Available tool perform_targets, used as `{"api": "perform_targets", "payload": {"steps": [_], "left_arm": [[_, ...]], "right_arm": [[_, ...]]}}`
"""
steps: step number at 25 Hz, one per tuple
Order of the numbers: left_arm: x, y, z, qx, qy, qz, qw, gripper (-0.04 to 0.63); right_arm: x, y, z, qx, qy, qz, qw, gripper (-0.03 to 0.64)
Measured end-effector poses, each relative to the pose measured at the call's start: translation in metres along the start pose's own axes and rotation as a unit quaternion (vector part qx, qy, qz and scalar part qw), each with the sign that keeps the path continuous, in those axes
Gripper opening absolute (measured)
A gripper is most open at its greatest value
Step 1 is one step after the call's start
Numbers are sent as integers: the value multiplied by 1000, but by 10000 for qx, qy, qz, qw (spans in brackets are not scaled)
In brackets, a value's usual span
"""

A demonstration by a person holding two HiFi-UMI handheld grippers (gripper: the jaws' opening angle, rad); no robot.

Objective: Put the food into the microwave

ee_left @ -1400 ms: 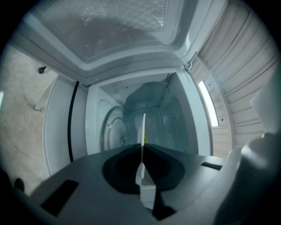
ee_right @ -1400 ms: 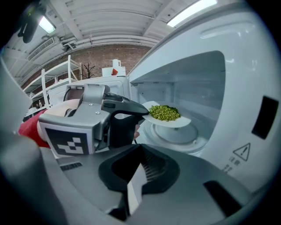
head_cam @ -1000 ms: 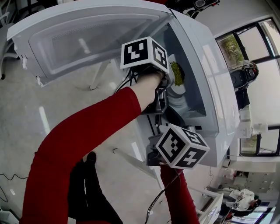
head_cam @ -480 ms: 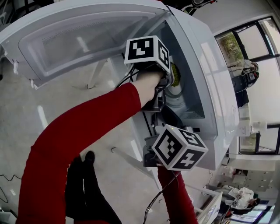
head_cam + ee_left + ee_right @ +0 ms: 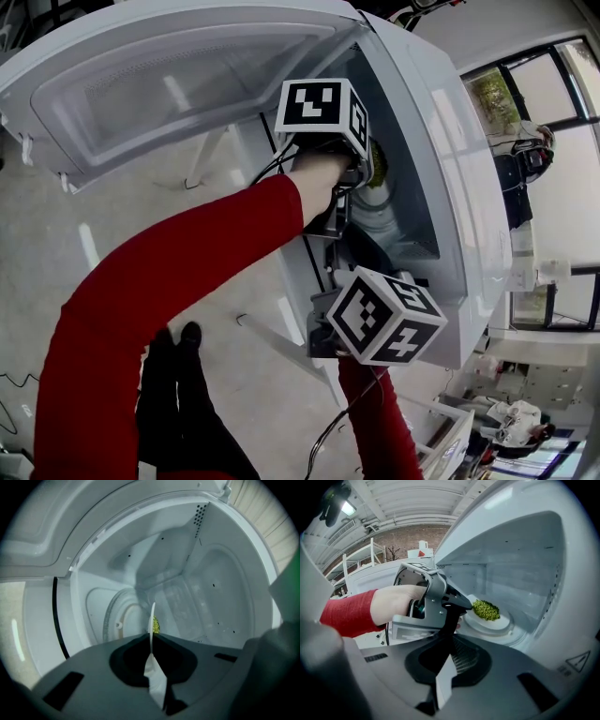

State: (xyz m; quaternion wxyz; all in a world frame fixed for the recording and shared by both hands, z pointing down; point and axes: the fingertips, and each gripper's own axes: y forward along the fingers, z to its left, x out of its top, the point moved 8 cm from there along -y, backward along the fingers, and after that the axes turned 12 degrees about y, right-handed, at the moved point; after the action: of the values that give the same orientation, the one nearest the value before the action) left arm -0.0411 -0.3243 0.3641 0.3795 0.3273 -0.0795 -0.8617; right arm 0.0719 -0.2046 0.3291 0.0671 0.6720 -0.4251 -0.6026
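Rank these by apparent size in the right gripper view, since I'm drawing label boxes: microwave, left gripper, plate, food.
1. microwave
2. left gripper, though it is nearer the camera, so its lead over the plate is unsure
3. plate
4. food

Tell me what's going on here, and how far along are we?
A person in red sleeves is putting a plate of green food into the microwave, whose door stands open. The left gripper is shut on the plate's rim and holds it inside, over the glass turntable; whether it already rests there is unclear. The right gripper waits outside the opening, holding nothing.
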Motion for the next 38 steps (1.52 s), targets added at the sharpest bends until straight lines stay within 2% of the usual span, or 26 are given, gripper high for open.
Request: {"api": "perform_targets", "payload": {"steps": [4,8,11,17,22,28,38], "left_arm": [[3,1,-2,148,367,65,9992,29],[6,2,-4,386,846,206,9955,48],[7,2,-3,523,1056,278,9926,55],[13,5,-4,920,1746,279,9799,74],[11,7,-10,833,1987,215,9763,76],[9,9,-8,956,2239,265,9695,87],[9,13,-11,1267,3002,313,9449,104]], "right_arm": [[0,2,0,-21,4,37,10000,14],[-1,2,-1,-49,4,84,10000,14],[-1,2,-2,-68,12,114,9999,14],[-1,0,-3,-75,29,124,9999,14],[-1,-2,-2,-52,-3,148,9999,14],[-3,-1,-4,-76,17,164,9998,14],[-3,-2,-6,-50,49,174,9998,14]]}}
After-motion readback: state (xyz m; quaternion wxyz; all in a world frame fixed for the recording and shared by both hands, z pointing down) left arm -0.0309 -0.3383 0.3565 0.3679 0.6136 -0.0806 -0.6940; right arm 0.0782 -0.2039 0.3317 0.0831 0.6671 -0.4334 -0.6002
